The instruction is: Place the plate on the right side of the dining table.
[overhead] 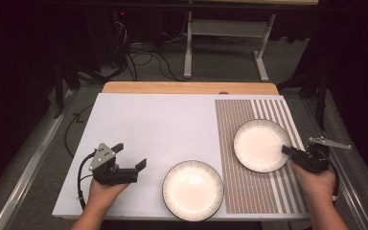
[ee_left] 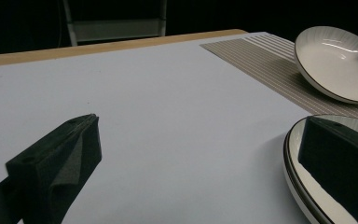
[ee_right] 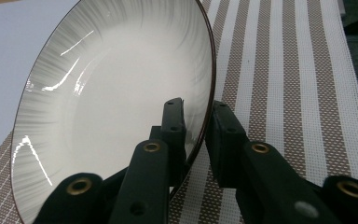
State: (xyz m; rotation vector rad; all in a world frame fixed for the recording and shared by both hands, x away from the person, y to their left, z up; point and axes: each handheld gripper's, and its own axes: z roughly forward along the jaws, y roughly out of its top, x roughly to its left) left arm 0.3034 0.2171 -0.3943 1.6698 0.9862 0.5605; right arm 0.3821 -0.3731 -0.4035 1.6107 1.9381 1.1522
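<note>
Two white plates with dark rims lie on the table. The near plate (overhead: 192, 190) (ee_left: 290, 156) rests on the white sheet at the front centre. The far plate (overhead: 261, 144) (ee_left: 331, 60) (ee_right: 121, 93) sits on the striped mat (overhead: 239, 191) (ee_right: 279, 70). My left gripper (overhead: 130, 155) (ee_left: 200, 126) is wide open with nothing between its jaws, just left of the near plate. My right gripper (overhead: 286, 149) (ee_right: 198, 109) straddles the far plate's right rim, one jaw inside and one outside. A small gap shows beside the rim, so the pads do not press on it.
The white sheet (overhead: 148, 120) covers most of the table, with a wooden edge (overhead: 191, 87) at the back. Beyond it stand a desk frame (overhead: 188, 52) and floor cables (overhead: 139, 60). Metal rails (overhead: 33, 158) run along both sides of the table.
</note>
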